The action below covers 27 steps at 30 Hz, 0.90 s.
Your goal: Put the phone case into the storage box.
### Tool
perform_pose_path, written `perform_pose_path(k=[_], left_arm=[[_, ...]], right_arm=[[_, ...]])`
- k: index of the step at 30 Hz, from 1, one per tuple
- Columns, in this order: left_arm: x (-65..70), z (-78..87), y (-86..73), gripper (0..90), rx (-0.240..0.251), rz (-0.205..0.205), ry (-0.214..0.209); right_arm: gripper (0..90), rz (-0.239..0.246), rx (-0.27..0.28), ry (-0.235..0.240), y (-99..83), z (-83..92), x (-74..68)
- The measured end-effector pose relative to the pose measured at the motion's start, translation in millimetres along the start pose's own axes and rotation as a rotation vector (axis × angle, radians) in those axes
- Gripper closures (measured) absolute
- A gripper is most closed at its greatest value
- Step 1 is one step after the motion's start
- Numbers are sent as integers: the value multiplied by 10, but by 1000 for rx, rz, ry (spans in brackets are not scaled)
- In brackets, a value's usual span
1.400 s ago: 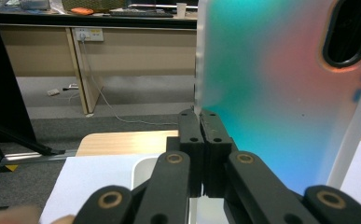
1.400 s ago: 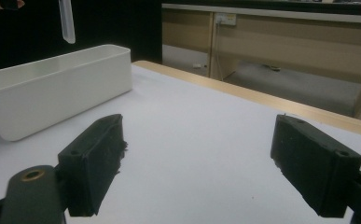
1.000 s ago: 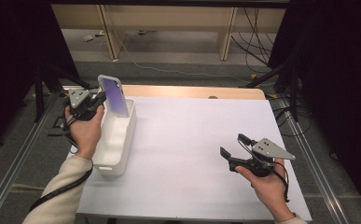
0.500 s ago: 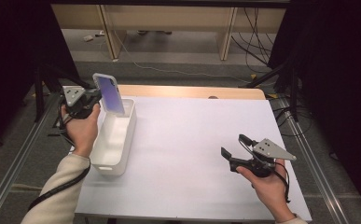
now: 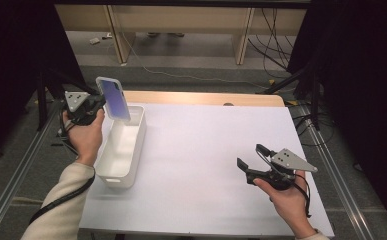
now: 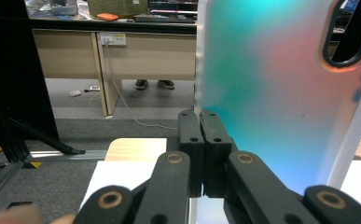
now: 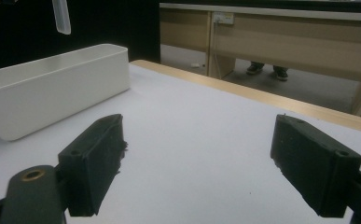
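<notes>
My left gripper (image 5: 95, 104) is shut on the left edge of a translucent phone case (image 5: 113, 97) and holds it upright above the far end of a white bin (image 5: 112, 175). Seen from the left gripper view, the case (image 6: 271, 88) glows teal and pink, with a dark camera cutout at its top right. There the black jaws of the left gripper (image 6: 201, 140) press together on its edge. My right gripper (image 5: 253, 159) hovers open over the right front of the white table (image 5: 206, 135). Nothing lies between the jaws of the right gripper (image 7: 199, 140).
The long, empty bin (image 7: 52, 88) stands along the table's left edge, with a corner of the case (image 7: 61, 16) above it. A wooden strip (image 5: 201, 98) borders the far edge. Desks and cables lie beyond, and metal rails flank the table.
My left gripper has drifted a little to the left with the case still in its grip. The right hand has kept still.
</notes>
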<state>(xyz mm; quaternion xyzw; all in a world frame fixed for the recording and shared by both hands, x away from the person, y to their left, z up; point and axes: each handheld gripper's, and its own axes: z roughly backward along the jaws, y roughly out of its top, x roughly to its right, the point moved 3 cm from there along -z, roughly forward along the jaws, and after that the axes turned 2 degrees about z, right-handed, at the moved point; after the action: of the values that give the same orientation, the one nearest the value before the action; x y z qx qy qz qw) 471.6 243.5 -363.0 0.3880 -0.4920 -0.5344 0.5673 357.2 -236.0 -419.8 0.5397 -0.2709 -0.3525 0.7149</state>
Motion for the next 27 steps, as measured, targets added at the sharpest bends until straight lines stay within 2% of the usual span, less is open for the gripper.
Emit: perform_pose_path(k=[27], left_arm=[[-8, -142, -21, 886, -23, -12, 7]], right_arm=[[184, -6, -2, 4, -9, 3, 4]])
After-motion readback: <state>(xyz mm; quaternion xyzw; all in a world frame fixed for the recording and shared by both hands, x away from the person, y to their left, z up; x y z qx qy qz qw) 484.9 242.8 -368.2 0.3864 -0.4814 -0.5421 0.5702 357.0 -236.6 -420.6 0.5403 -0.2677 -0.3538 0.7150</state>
